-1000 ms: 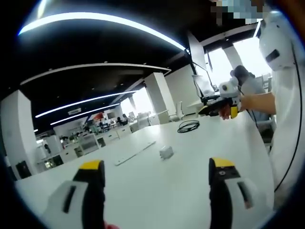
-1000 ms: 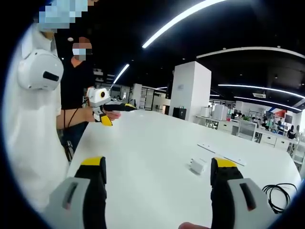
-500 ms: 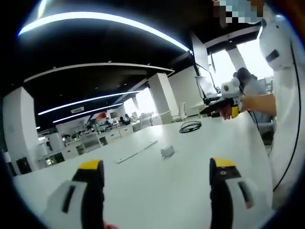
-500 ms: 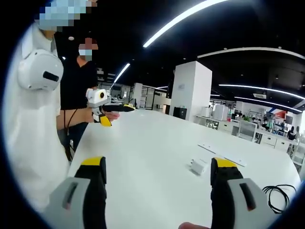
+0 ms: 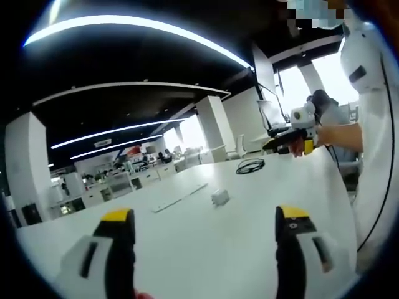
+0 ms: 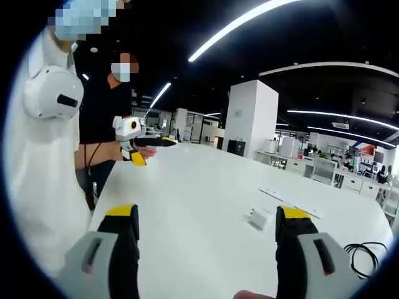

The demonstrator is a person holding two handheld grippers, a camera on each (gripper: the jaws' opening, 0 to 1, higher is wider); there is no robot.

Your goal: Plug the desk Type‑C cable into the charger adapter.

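I hold both grippers above the white counter, neither one carrying anything. My left gripper has its jaws spread wide, and my right gripper is likewise wide; I judge this the ready posture for an approach, since no grasp has begun. The charger adapter, a small white block, sits alone on the counter ahead of the left gripper; in the right gripper view the same adapter lies just beside the inner edge of my right-hand jaw. The Type-C cable rests as a loose black coil farther along the counter, well apart from the adapter; in the right gripper view the cable lies at the far right, near the counter edge. A flat white strip lies near the adapter. Because cable and adapter lie apart, I judge that each gripper must take one part before mating is possible; the connector end of the coil is too small to locate. The counter surface is smooth, white and glossy, so I expect the light adapter to slide if pushed. The room is a large open office with white columns, a dark ceiling, long light strips and distant desks. A second person stands behind my shoulder in the right gripper view.
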